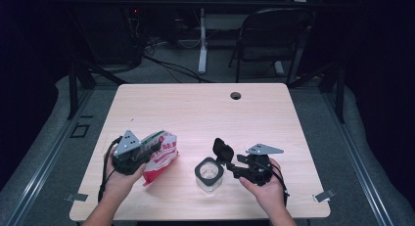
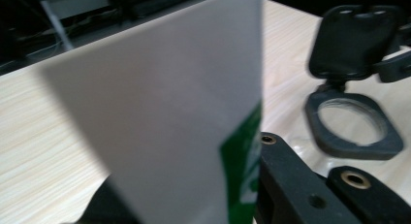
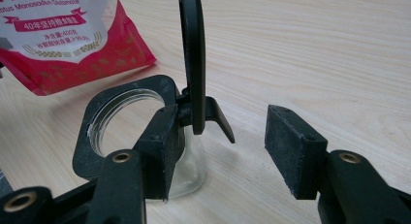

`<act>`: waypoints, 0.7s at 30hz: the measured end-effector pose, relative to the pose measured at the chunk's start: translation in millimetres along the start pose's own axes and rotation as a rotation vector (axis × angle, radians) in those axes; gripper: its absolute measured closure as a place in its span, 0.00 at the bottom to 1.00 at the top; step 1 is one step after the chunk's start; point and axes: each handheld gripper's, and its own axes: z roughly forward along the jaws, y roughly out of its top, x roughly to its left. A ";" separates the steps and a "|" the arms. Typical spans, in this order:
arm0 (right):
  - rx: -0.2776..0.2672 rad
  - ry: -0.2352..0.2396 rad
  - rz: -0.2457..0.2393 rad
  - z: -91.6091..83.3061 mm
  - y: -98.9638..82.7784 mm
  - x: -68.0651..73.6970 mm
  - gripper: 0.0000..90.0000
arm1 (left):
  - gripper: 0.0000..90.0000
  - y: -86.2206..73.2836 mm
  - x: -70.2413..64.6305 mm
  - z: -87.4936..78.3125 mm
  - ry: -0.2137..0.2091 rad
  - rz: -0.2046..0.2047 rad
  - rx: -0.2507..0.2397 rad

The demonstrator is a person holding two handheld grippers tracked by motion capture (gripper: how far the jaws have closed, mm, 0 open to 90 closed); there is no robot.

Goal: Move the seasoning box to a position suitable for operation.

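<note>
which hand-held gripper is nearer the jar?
Right. The right hand-held gripper sits right beside the jar, its open jaws at the raised lid. The left hand-held gripper is farther off to the jar's left, shut on the bag.

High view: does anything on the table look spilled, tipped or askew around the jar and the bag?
Nothing looks spilled. The clear glass jar with a black square collar stands upright, its black hinged lid flipped open. The red and white printed bag hangs tilted in the left gripper, beside the jar, not over it. The right gripper, jaws open, sits at the hinge.
</note>
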 end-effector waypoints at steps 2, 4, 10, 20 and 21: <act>0.004 0.002 -0.003 0.2 0.0 -0.1 0.52 | 1.00 1.8 -7.6 3.7 -0.024 0.008 0.003; 0.000 0.001 0.001 0.5 -0.3 0.2 0.53 | 1.00 1.9 -15.0 7.1 -0.041 0.021 0.005; -0.001 0.000 0.012 -2.7 0.1 -1.8 0.60 | 1.00 -3.7 -24.8 16.4 -0.089 0.033 0.023; 0.012 0.056 0.015 -17.0 8.5 -5.6 0.73 | 0.99 -12.6 -25.8 18.3 -0.111 0.022 0.040; 0.008 0.065 0.018 -19.1 9.8 -5.3 0.75 | 0.99 -13.2 -25.2 17.9 -0.112 0.021 0.039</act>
